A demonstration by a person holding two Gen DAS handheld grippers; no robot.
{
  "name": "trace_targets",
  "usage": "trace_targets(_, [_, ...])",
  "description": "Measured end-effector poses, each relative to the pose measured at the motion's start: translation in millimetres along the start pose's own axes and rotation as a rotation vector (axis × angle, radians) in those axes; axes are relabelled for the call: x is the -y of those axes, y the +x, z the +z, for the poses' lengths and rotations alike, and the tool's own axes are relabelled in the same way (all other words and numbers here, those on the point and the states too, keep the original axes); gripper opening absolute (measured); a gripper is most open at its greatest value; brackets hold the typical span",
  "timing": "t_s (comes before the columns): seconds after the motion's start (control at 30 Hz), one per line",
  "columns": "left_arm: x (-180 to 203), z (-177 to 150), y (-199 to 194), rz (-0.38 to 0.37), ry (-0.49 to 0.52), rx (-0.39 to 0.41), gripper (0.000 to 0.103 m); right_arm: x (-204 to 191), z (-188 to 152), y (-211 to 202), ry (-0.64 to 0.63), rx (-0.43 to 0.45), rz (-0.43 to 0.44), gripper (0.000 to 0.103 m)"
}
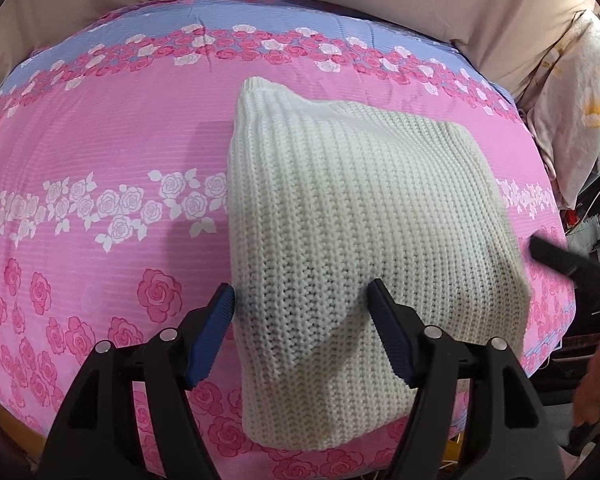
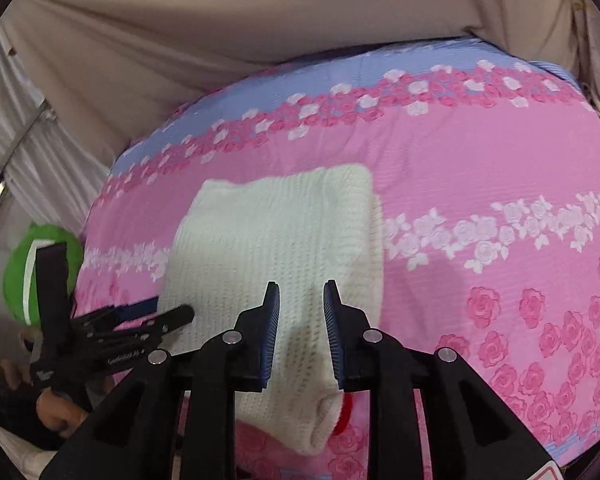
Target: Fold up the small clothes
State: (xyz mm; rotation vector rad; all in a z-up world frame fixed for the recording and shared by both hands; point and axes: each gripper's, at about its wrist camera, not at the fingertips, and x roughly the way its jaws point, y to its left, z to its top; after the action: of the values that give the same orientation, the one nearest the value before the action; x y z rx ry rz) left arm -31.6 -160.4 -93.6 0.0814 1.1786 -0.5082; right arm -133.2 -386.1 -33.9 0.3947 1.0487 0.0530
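A cream ribbed knit garment (image 1: 340,220) lies folded on the pink rose-print bedspread (image 1: 100,152); it also shows in the right wrist view (image 2: 272,240). My left gripper (image 1: 302,304) is open, its blue-padded fingers set either side of the garment's near left part, just above it. My right gripper (image 2: 302,300) is open with a narrower gap, over the garment's near edge, empty. The right gripper's black finger (image 1: 556,258) shows blurred at the garment's right edge in the left wrist view. The left gripper (image 2: 148,320) shows at the garment's left edge in the right wrist view.
Beige cloth (image 2: 220,20) backs the bed. A floral pillow (image 1: 572,112) lies at the bed's far right. A green plush object (image 2: 24,276) sits off the bed's left edge. A small red thing (image 2: 346,416) peeks from under the garment's near corner.
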Motion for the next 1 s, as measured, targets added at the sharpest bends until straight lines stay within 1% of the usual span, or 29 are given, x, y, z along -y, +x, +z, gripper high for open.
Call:
trace_targets(0.03, [0,-1,0,0.003,0.001,0.002,0.066,1,-10,26,-0.035,-0.068,-0.051,0.019])
trace_targets(0.07, [1,-1,1,0.002,0.000,-0.001,0.068,6,-18,44,-0.048,-0.122,-0.091,0.019])
trace_targets(0.1, [2,-1,2,0.002,0.000,-0.006,0.068,9,-24,51,-0.045,-0.130,-0.102,0.017])
trace_targets(0.2, [4,-2,0,0.022,0.008,0.005,0.067,2,-9,24,-0.010,-0.062,-0.051,0.016])
trace_targets(0.27, [4,-3,-1,0.023,0.006,0.010,0.067,-12,2,6,-0.043,-0.019,-0.007,0.016])
trace_targets(0.33, [3,-3,-3,0.025,-0.001,0.012,0.067,-22,10,4,-0.082,-0.018,0.013,0.017])
trace_targets(0.4, [2,-5,-6,0.035,0.003,0.015,0.067,-27,11,22,-0.098,-0.065,0.051,0.017])
trace_targets(0.43, [1,-7,-7,0.041,0.002,0.016,0.067,-28,7,42,-0.105,-0.113,0.057,0.017])
trace_targets(0.5, [-5,-13,-8,0.049,-0.007,0.007,0.069,-28,-6,78,-0.137,-0.206,0.029,0.016])
trace_targets(0.53, [-8,-16,-7,0.052,-0.014,-0.005,0.072,-26,-12,89,-0.144,-0.216,0.026,0.014])
trace_targets(0.6, [-15,-22,-5,0.059,-0.032,-0.022,0.072,-29,-5,85,-0.107,-0.215,0.037,0.014])
trace_targets(0.63, [-20,-24,-6,0.051,-0.050,-0.024,0.072,-34,3,74,-0.095,-0.190,0.051,0.018])
trace_targets(0.7, [-25,-25,-5,0.036,-0.077,-0.028,0.073,-46,14,57,-0.111,-0.133,0.099,0.019])
trace_targets(0.73, [-26,-26,-5,0.034,-0.080,-0.030,0.073,-51,18,55,-0.127,-0.122,0.106,0.019])
trace_targets(0.8, [-25,-24,-3,0.038,-0.074,-0.030,0.073,-60,19,76,-0.180,-0.145,0.069,0.021])
trace_targets(0.83, [-23,-22,-3,0.034,-0.065,-0.032,0.073,-60,15,99,-0.211,-0.189,0.030,0.019])
trace_targets(0.87, [-21,-20,-4,0.032,-0.060,-0.033,0.071,-55,13,110,-0.210,-0.196,0.033,0.016])
trace_targets(0.93, [-19,-13,-13,0.007,-0.072,-0.007,0.071,-46,22,101,-0.125,-0.189,0.077,0.015])
trace_targets(0.97, [-19,-7,-19,-0.024,-0.086,0.017,0.072,-41,27,87,-0.086,-0.159,0.087,0.015])
trace_targets(1.0, [-19,-4,-22,-0.041,-0.097,0.034,0.073,-34,30,70,-0.064,-0.112,0.082,0.025])
